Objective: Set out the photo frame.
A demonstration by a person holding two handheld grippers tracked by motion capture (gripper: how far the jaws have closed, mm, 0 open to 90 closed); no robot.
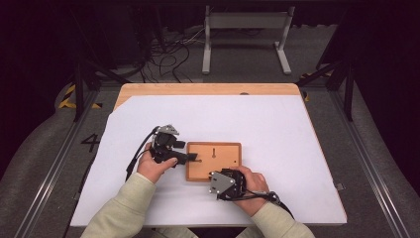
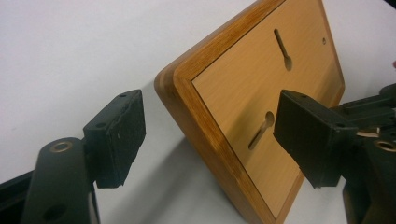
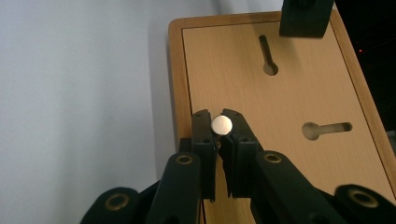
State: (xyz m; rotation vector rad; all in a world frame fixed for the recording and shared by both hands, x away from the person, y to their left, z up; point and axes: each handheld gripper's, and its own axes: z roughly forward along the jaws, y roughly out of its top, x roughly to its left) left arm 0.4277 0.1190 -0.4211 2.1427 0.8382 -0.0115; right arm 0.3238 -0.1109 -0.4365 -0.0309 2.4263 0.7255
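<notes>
A flat wooden board (image 1: 225,153) with two keyhole slots lies on the white sheet. My left gripper (image 1: 192,158) is at the board's left end. In the left gripper view it (image 2: 210,135) stands open, its pads either side of the board's corner (image 2: 261,93) without touching. One slot (image 2: 261,130) lies between them. My right gripper (image 1: 218,176) is at the board's near edge. It (image 3: 221,126) is shut on a small round silvery disc (image 3: 221,125) held just above the board (image 3: 289,102). Both slots (image 3: 268,56) (image 3: 327,129) lie beyond it.
The white sheet (image 1: 247,119) covers most of the wooden table (image 1: 208,89). A metal stand (image 1: 245,22) and loose cables (image 1: 168,54) are on the floor behind the table. The left gripper's jaw (image 3: 306,16) reaches in at the board's far end.
</notes>
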